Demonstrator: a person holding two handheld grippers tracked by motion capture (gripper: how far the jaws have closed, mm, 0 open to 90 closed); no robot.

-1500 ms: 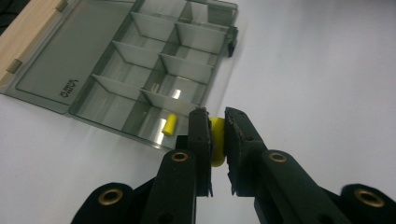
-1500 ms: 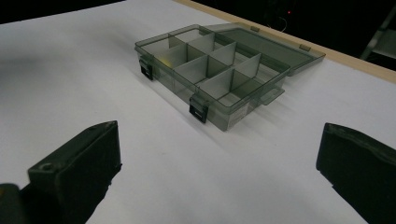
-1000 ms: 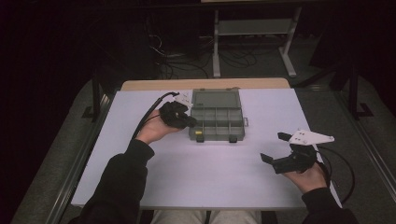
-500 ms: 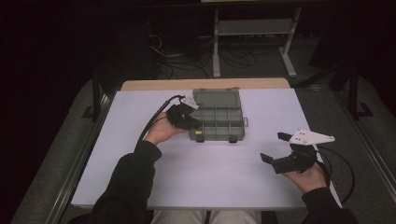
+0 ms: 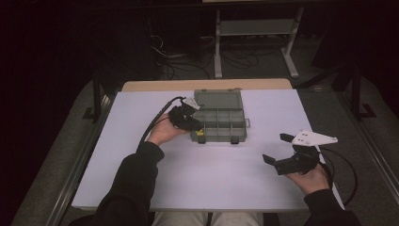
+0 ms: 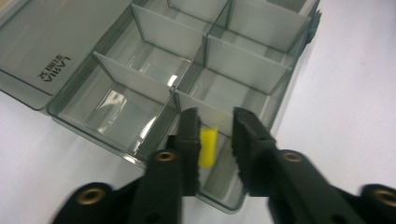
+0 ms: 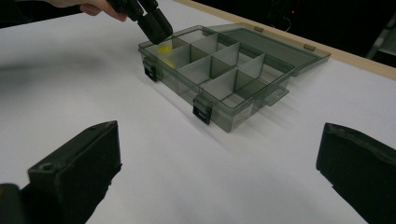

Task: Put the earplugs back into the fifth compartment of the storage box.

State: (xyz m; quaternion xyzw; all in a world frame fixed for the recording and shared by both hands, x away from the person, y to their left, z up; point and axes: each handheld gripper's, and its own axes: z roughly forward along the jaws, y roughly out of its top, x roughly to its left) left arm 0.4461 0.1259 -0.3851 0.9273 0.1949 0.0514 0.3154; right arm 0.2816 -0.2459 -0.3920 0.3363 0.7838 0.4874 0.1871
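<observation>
The little yellow piece (image 6: 208,147) lies in the near corner compartment of the grey plastic box (image 5: 219,123), at about seven o'clock of the box in the high view. It is small, stubby, bright yellow and smooth, tilted slightly against the compartment floor; I cannot make out more of its shape. My left gripper (image 6: 214,122) hangs right over that compartment, tips dipping inside the wall, and my jaws have just been opening: the piece sits between them, near the left pad, and from what I can see neither pad presses on it, so I count it as let go. I hold the gripper steeply from above, I judge, so the piece drops into this cell and not its neighbour.

The box lies with its clear lid (image 5: 216,99) folded flat back at twelve o'clock, so every cell is reachable; the other compartments look empty. Its two dark latches (image 7: 203,112) face me.

My right gripper (image 5: 282,153) rests at about four o'clock of the box, well apart from it, jaws spread wide and holding nothing, out of the way.
</observation>
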